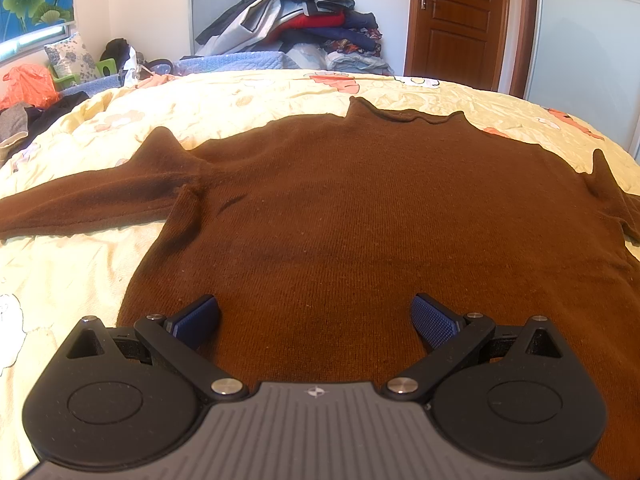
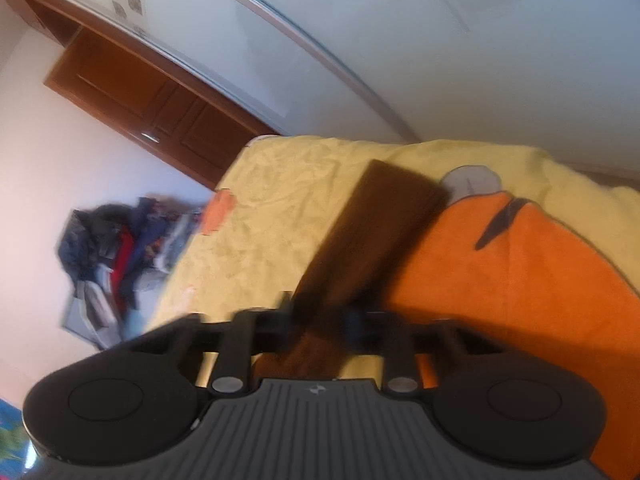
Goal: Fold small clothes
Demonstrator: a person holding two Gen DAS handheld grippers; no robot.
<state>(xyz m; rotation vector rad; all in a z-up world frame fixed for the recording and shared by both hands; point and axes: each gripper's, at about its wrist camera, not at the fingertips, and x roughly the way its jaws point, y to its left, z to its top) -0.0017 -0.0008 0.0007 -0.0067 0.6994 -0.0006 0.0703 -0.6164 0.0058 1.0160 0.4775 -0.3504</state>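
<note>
The brown sweater [image 1: 360, 216] lies flat and face up on the yellow bedspread [image 1: 240, 100], sleeves out, ready for folding. The left gripper [image 1: 316, 320] hangs over the sweater's bottom edge, tipped down, its blue pads [image 1: 434, 320] spread wide and holding nothing. The right gripper [image 2: 324, 320] is rolled sideways and pinches the sweater's right sleeve [image 2: 372, 236] tight, probably to fold it in over the body.

Right wrist view is smeared all over, so the right gripper [image 2: 320, 316] pads are a dark blur on the sleeve [image 2: 372, 236]. In the left view the sweater [image 1: 360, 220] runs off at 3, 6 and 9 o'clock, cuffs and hem unseen.
</note>
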